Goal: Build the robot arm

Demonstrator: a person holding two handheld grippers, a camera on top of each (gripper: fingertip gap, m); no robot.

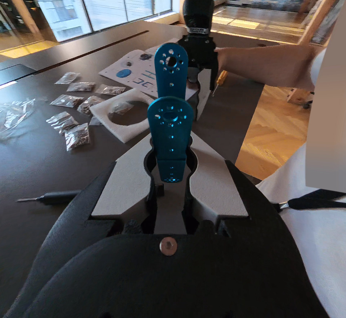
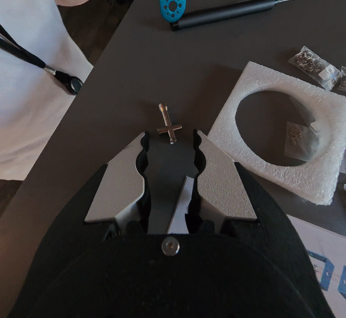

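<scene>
My left gripper [image 1: 170, 140] is shut on a blue U-shaped metal bracket [image 1: 170, 121] with rows of holes, held up above the dark table [image 1: 37, 159]. The bracket also shows at the top of the right wrist view [image 2: 171, 0]. My right gripper [image 2: 170, 134] is open and empty, low over the table, with a small silver cross wrench [image 2: 168, 124] lying just beyond its fingertips. In the left wrist view the right gripper [image 1: 203, 91] shows farther off, pointing down at the table, held by a hand [image 1: 262, 65].
A white foam sheet with a round cut-out [image 2: 292, 131] lies right of the wrench. Several clear bags of small hardware [image 1: 74, 118] lie at left. A black screwdriver [image 2: 224, 13], a yellow-handled screwdriver [image 1: 221, 78] and a printed sheet [image 1: 131, 69] lie on the table. The table edge [image 2: 78, 88] runs at left. Tip to tip, the grippers are about 15 cm apart.
</scene>
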